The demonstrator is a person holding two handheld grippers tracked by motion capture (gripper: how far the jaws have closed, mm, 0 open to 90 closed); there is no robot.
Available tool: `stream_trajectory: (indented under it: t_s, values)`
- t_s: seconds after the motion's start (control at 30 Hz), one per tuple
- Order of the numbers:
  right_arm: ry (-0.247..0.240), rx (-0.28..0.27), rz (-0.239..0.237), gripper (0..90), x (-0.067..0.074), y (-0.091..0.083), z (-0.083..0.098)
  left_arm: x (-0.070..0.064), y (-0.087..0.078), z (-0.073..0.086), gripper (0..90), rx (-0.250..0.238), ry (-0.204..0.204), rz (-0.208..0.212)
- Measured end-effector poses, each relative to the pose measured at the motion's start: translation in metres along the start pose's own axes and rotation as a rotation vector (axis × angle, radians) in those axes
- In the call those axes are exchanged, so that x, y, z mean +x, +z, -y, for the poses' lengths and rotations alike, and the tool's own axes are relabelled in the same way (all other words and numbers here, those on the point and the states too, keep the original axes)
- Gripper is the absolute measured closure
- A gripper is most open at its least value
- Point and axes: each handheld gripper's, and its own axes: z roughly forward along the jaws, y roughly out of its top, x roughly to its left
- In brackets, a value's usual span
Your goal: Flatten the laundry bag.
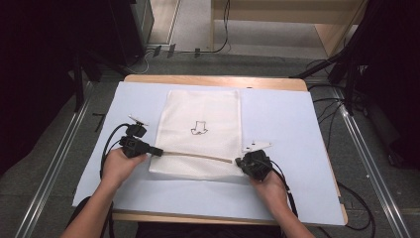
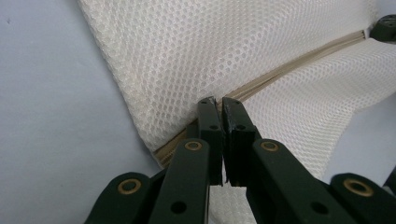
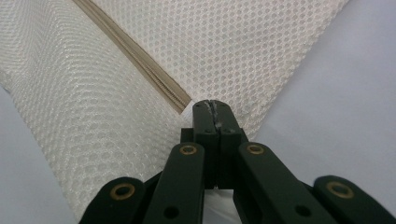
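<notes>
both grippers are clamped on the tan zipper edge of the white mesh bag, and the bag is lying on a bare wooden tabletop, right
Not quite. The left gripper and right gripper are clamped on the tan zipper edge of the white mesh bag, but the bag lies on a pale blue sheet that covers the wooden table, as the high view shows.

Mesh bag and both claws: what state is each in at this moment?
Mesh bag: flat on the table, near edge lifted and stretched between the claws.
Beige zipper strip: taut along that lifted edge; open or closed cannot be told.
Left claw: shut on the bag's left near corner.
Right claw: shut on the bag's right near corner.
Blue table cover: spread flat under the bag.
</notes>
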Motion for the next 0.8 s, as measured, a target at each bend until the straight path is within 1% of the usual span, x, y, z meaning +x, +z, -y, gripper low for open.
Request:
stream_trajectory:
  t_s: [0.07,0.1,0.17,0.27,0.33,0.37,0.4,0.43,0.47,0.53,0.57,0.6,0.63,0.67,0.7,0.73,0.77,0.8]
  values:
    - [-0.004,0.0,-0.003,90.0,-0.001,0.0,0.0,0.001,-0.002,0.001,89.2,-0.003,-0.006,-0.005]
    - [-0.002,0.0,-0.003,90.0,0.0,0.0,0.0,0.003,-0.002,0.002,89.2,-0.005,-0.007,0.003]
    - [-0.001,0.005,-0.005,90.0,-0.001,0.0,0.0,0.004,-0.003,0.004,89.2,-0.009,-0.017,0.0]
    - [0.004,0.004,-0.008,90.0,-0.001,0.0,-0.001,0.005,-0.005,0.005,89.2,-0.007,-0.015,-0.004]
    - [0.005,0.005,-0.011,90.0,-0.001,0.0,-0.001,0.007,-0.006,0.005,89.2,-0.008,-0.022,0.008]
    - [0.006,0.005,-0.011,90.0,-0.001,0.0,-0.001,0.008,-0.006,0.006,89.2,-0.005,-0.017,0.004]
    - [0.007,0.006,-0.013,90.0,-0.001,0.0,-0.001,0.008,-0.007,0.006,89.2,-0.01,-0.024,0.0]
    - [0.008,0.005,-0.014,90.0,-0.001,0.0,-0.001,0.009,-0.008,0.007,89.2,-0.009,-0.028,0.01]
    - [0.005,0.006,-0.014,90.0,-0.002,0.0,-0.001,0.009,-0.009,0.008,89.3,-0.012,-0.031,-0.013]
    - [0.006,0.005,-0.013,90.0,-0.002,0.0,-0.001,0.01,-0.009,0.008,89.3,-0.007,-0.028,-0.009]
    - [0.006,0.006,-0.012,90.0,-0.001,0.0,-0.001,0.008,-0.009,0.008,89.4,-0.003,-0.021,-0.022]
    - [0.01,0.005,-0.014,90.0,-0.001,0.0,-0.001,0.007,-0.009,0.008,89.4,-0.004,-0.02,-0.026]
    - [0.008,0.005,-0.013,90.0,-0.001,0.0,-0.001,0.006,-0.012,0.009,89.4,-0.024,-0.014,-0.078]
    - [0.008,0.006,-0.011,90.0,-0.001,0.0,-0.001,0.006,-0.014,0.009,89.5,-0.041,-0.014,-0.073]
    - [0.009,0.005,-0.013,90.0,-0.001,0.0,-0.001,0.008,-0.017,0.009,89.5,-0.031,-0.028,-0.106]
    - [0.008,0.006,-0.011,90.0,-0.001,0.0,-0.001,0.013,-0.019,0.011,89.5,-0.048,-0.043,-0.115]
    - [0.005,0.002,-0.012,90.0,-0.002,0.0,-0.001,0.018,-0.022,0.013,89.5,-0.054,-0.065,-0.083]
    - [0.004,0.002,-0.013,90.0,-0.002,0.0,-0.001,0.019,-0.022,0.013,89.4,-0.051,-0.075,-0.07]
